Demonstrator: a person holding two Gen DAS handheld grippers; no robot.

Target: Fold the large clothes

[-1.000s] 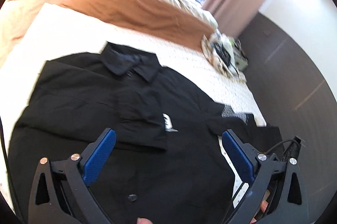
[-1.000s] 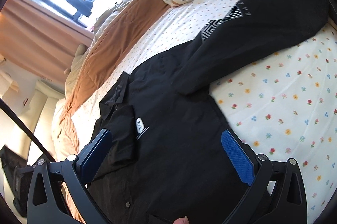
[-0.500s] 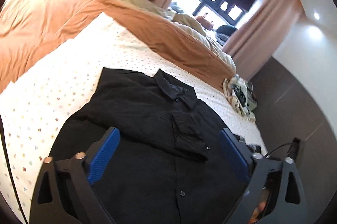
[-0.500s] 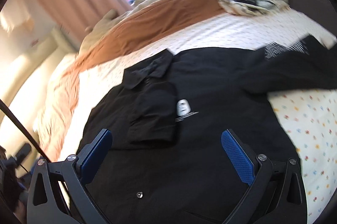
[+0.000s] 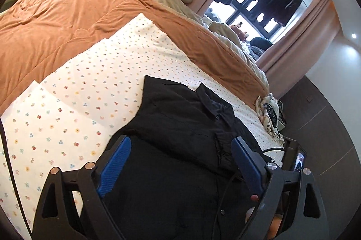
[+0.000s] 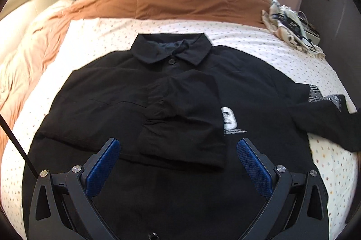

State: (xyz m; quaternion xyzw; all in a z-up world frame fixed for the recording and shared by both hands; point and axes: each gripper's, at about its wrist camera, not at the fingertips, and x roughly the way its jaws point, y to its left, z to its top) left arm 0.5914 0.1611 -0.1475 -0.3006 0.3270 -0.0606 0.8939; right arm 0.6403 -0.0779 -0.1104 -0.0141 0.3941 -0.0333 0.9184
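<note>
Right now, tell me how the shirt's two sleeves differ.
The folded sleeve lies across the chest of the black shirt; the other sleeve stretches out sideways onto the floral sheet. The folded sleeve looks plain black; the outstretched one carries a white geometric print. Both are black and lie flat.

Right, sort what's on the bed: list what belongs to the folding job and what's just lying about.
For the job:
- black shirt, one sleeve folded across its front
- left gripper, open
- right gripper, open

Lying about:
- orange blanket
- patterned cloth bundle at the bed's corner
- flowered sheet
</note>
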